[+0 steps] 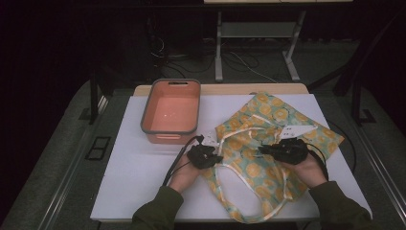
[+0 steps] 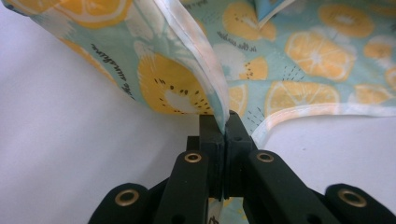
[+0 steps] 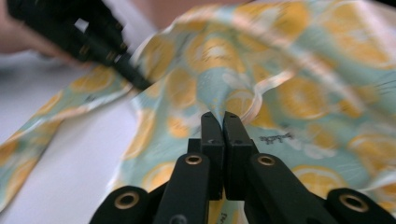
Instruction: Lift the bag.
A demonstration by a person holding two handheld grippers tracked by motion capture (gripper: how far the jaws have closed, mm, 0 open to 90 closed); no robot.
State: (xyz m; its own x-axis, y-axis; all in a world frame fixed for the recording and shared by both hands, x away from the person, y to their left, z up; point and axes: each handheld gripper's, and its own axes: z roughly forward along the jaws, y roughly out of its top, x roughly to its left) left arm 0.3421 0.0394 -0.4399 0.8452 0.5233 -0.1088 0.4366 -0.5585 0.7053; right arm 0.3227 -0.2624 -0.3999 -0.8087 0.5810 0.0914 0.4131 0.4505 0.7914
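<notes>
At the bottom of the high view, two forearms in dark green sleeves come in over the white desk [image 1: 143, 182]. The left tool [image 1: 210, 154] sits just left of centre, and its jaws are pressed together on the pale-trimmed edge of the lemon-print cloth [image 1: 268, 158]; in the left gripper view that edge rises straight out from between the closed jaws and the fabric [image 2: 289, 51] lifts away toward the upper part of the frame. The right tool [image 1: 268, 149] lies right of centre and is likewise clamped on a fold of the cloth, as the right gripper view shows, where fabric [image 3: 299, 93] bunches just above its closed jaws and the left tool [image 3: 135, 79] bites the same cloth at upper left.

The cloth itself lies rumpled across the centre and right of the desk, with its long ties trailing toward the bottom edge. Farther back, at upper left of the desk, the orange bin [image 1: 171, 111] stands with nothing in it, well apart from the cloth.

As I judge it, both grips are made, and the folding or lifting toward the bin is all left to do.
</notes>
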